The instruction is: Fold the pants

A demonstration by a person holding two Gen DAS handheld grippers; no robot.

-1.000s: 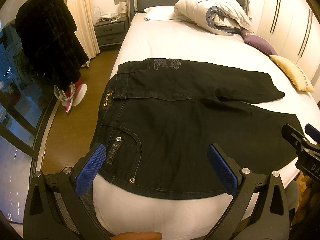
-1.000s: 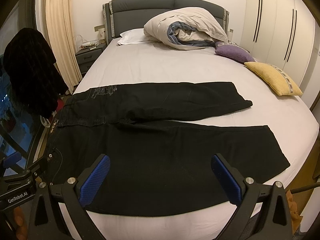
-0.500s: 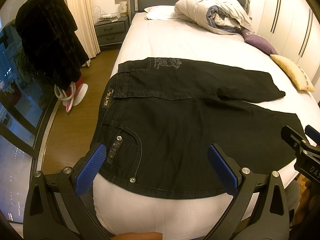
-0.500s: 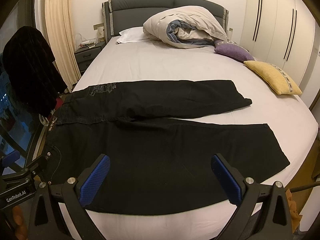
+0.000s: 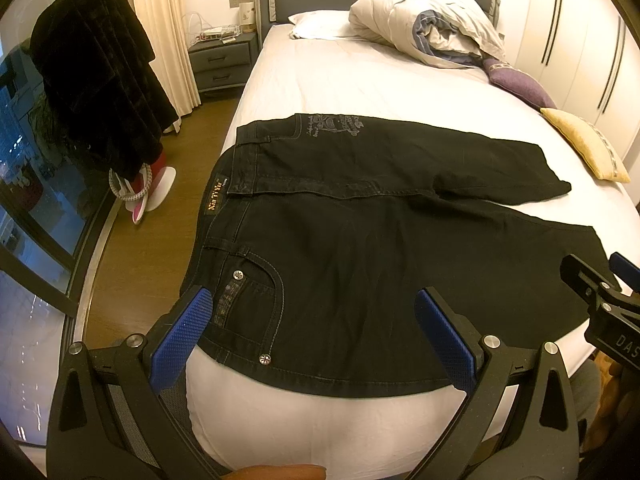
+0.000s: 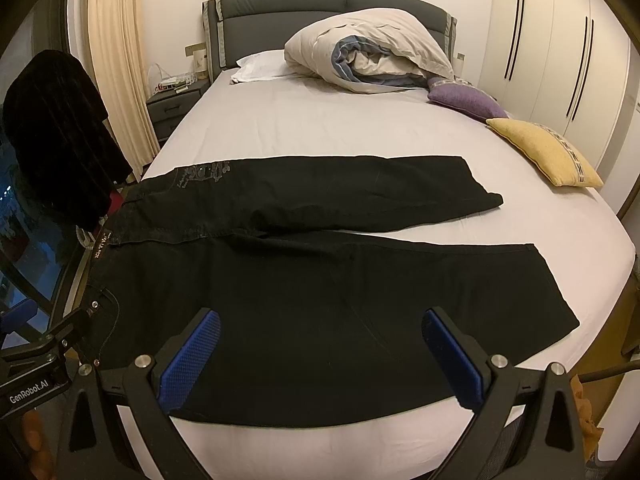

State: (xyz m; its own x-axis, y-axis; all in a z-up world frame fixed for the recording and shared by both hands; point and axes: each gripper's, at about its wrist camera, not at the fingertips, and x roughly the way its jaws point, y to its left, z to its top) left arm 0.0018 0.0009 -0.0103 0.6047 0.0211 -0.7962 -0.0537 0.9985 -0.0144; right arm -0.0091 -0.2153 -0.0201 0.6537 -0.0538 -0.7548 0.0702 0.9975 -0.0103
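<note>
Black pants (image 5: 360, 240) lie flat across the foot of the white bed (image 5: 340, 80), waistband to the left, both legs stretched right and spread apart. They also show in the right wrist view (image 6: 320, 280). My left gripper (image 5: 316, 328) is open and empty, hovering above the near front pocket at the bed's near edge. My right gripper (image 6: 320, 356) is open and empty, above the near leg. Each gripper's tip shows at the edge of the other's view.
A rolled duvet (image 6: 372, 52), a purple cushion (image 6: 464, 100) and a yellow cushion (image 6: 544, 152) lie at the bed's far and right side. A nightstand (image 5: 224, 60) and a dark coat on a stand (image 5: 92, 92) are left of the bed, over wood floor.
Both grippers have shifted only slightly; the view has drifted a little and the pants lie unchanged. Both stay open.
</note>
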